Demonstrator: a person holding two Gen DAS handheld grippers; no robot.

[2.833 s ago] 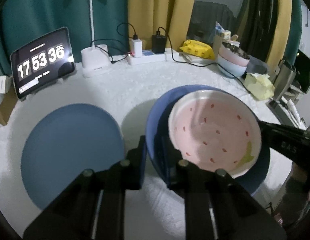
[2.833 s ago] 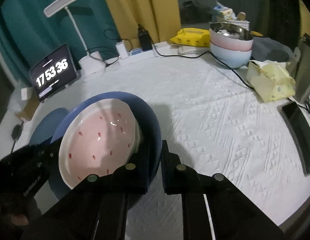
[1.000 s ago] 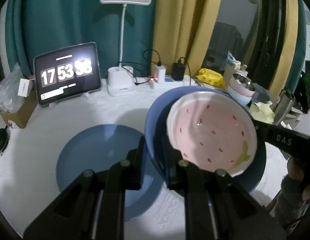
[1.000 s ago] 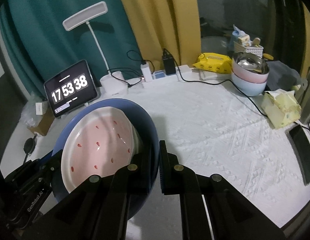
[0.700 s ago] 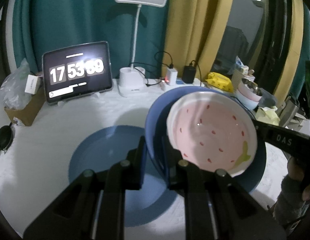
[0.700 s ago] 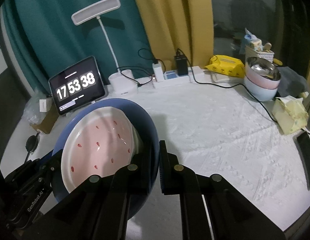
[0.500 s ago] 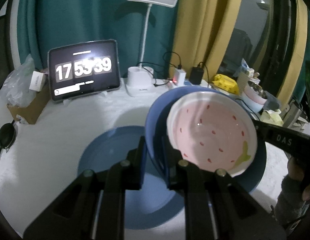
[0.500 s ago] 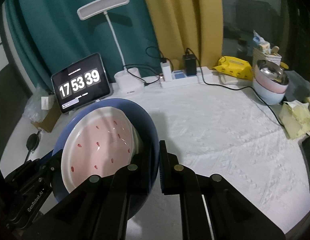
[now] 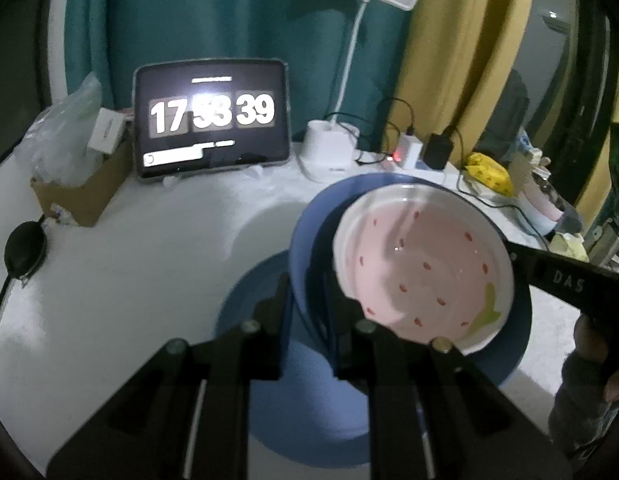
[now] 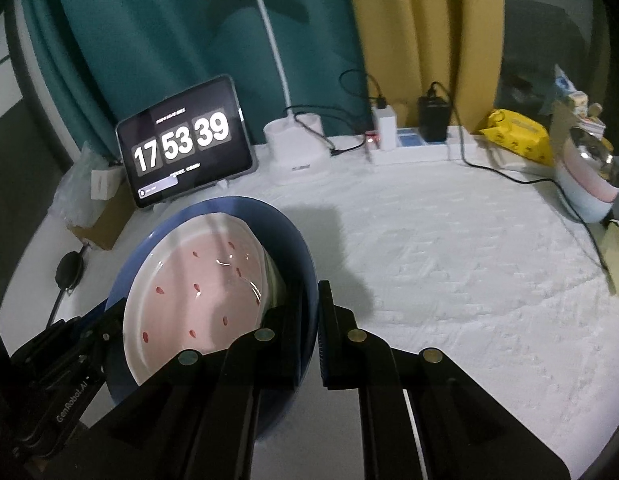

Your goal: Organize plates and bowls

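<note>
While both claws grip it, the blue bowl (image 9: 309, 248) hangs tilted above the counter (image 10: 449, 280), w/ the pink speckled plate (image 9: 425, 276) lying inside it: left claw (image 9: 309, 320) clamped on the bowl's near rim, right claw (image 10: 309, 336) clamped on the opposite rim, neither showing any spare gap. Directly under the bowl, flat on the counter, sits a blue plate (image 9: 253, 292), partly hidden. At the back edge: clock tablet (image 10: 185, 142) reading 17 53 39, white desk lamp (image 10: 293, 144), power strip (image 10: 413, 148) w/ chargers, stacked bowls (image 10: 589, 184) far right.
</note>
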